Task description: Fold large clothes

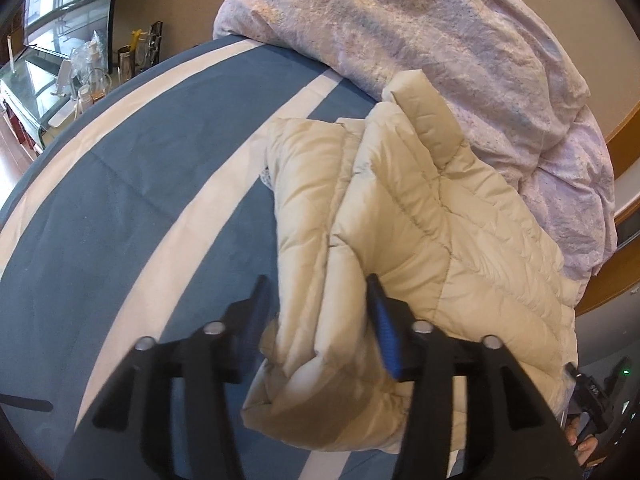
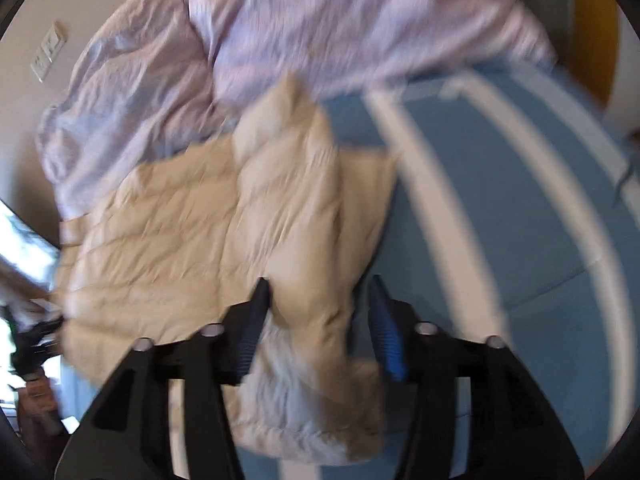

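A beige quilted puffer jacket (image 1: 420, 216) lies on a blue bed sheet with white stripes (image 1: 140, 184). My left gripper (image 1: 316, 300) is open, its fingers wide on either side of a folded jacket edge, not pinching it. In the right wrist view, which is blurred, the jacket (image 2: 192, 232) lies spread with its sleeves folded over the middle. My right gripper (image 2: 318, 300) is open, its fingers astride a sleeve end with a pale fleecy lining. The other gripper shows at the right edge of the left wrist view (image 1: 600, 396).
A crumpled lilac duvet (image 1: 440, 40) is heaped behind the jacket and against the wall (image 2: 280, 32). A glass shelf with bottles (image 1: 80, 76) stands beyond the bed's far left edge. A wooden door frame (image 1: 624, 128) is at the right.
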`<state>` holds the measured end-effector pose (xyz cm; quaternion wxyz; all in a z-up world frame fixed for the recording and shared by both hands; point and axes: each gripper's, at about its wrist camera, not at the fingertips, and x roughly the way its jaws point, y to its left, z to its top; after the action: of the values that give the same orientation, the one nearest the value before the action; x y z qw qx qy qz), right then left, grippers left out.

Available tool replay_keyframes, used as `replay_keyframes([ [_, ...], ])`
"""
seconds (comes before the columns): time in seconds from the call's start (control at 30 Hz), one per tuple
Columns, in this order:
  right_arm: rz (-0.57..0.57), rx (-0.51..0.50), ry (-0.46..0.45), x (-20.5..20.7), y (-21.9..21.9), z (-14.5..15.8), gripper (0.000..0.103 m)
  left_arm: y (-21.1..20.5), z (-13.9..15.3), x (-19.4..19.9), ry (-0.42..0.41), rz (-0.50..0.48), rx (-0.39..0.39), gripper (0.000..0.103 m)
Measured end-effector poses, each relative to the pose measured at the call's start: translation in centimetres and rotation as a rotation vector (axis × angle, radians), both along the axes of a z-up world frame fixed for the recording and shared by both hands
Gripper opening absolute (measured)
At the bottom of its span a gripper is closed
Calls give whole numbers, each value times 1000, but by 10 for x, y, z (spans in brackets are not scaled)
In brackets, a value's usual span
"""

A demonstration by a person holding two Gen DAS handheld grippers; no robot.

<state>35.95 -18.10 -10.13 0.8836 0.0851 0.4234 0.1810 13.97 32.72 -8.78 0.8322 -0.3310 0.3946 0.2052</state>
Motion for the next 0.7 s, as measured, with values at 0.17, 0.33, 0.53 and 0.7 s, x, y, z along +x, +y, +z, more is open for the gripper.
replay_keyframes([
  [0.17,58,-5,-110,-17,32,31,56,4,-6,-2,-11,18,-51,79],
  [0.33,233,-29,-116,-38,96,25,56,6,-11,-3,-34,36,-103,80],
  [0.53,283,-75,-136,-55,141,6,55,4,-12,7,-54,46,-114,53],
  [0.7,268,-123,-154,-59,159,-3,55,7,-4,19,-51,49,-71,31],
])
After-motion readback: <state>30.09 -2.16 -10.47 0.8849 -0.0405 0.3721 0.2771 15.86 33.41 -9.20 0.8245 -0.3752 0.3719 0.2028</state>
